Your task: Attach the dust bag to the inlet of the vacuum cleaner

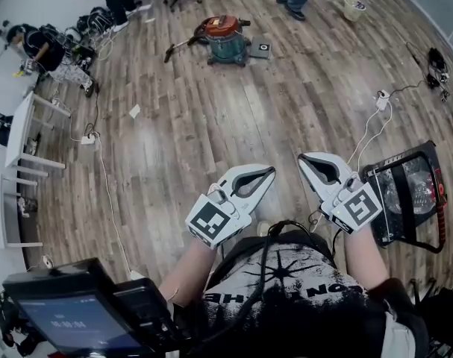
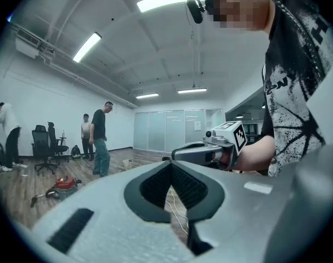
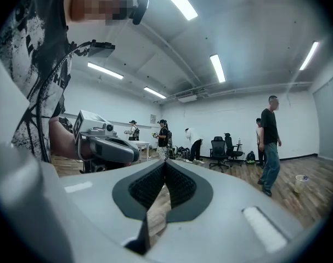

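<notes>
With the left gripper (image 1: pixel 265 174) and the right gripper (image 1: pixel 308 162) both closed on nothing at lower centre, it seemed best to approach first the vacuum cleaner (image 1: pixel 226 39), well apart at upper centre, keeping them level.

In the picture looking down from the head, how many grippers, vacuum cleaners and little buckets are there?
grippers: 2, the left gripper and the right gripper
vacuum cleaner: 1
bucket: 1
total: 4
</notes>
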`<state>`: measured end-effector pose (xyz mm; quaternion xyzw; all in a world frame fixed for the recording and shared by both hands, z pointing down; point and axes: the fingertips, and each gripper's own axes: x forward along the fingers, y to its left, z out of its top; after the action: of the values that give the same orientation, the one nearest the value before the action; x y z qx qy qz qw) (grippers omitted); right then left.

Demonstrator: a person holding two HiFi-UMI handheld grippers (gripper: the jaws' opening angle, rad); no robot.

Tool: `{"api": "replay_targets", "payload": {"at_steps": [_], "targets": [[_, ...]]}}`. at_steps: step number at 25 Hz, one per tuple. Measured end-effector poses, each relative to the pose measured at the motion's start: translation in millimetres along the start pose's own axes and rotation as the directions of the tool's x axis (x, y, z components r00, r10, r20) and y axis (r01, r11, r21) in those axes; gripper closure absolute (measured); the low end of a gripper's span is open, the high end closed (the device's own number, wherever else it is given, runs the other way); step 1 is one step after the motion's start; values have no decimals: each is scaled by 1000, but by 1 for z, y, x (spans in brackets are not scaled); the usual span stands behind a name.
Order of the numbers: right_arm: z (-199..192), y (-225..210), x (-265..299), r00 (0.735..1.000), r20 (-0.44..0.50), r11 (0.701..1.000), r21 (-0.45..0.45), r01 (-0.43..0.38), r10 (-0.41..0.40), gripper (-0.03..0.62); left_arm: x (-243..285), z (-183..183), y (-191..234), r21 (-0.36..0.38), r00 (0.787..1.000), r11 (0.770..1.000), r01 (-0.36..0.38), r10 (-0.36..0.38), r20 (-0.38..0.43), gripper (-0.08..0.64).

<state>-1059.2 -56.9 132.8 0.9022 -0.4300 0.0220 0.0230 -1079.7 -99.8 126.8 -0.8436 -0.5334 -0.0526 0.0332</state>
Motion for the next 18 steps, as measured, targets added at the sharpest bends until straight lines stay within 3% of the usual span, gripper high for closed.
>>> {"api": "replay_targets", "payload": {"at_steps": [5,9,15,18], "targets": [[-5,5,27,999,-39,1000,-13,-15,14,584,-7,-6,22,9,999,1000,25,-25,29,562],[-8,0,33,998,-67,1000,-13,-10,9,584,-4,-11,28,-61,999,998,32,-30,26,561],[-7,-14,53,996,-89,1000,-23,-18,16,584,-2,-7,58,-29,998,999,21,-20,65,563],[-9,-30,60,995,-93,1000,-20,-23,21,584,9,-11,71,-51,998,999,12,-9,58,561]]}}
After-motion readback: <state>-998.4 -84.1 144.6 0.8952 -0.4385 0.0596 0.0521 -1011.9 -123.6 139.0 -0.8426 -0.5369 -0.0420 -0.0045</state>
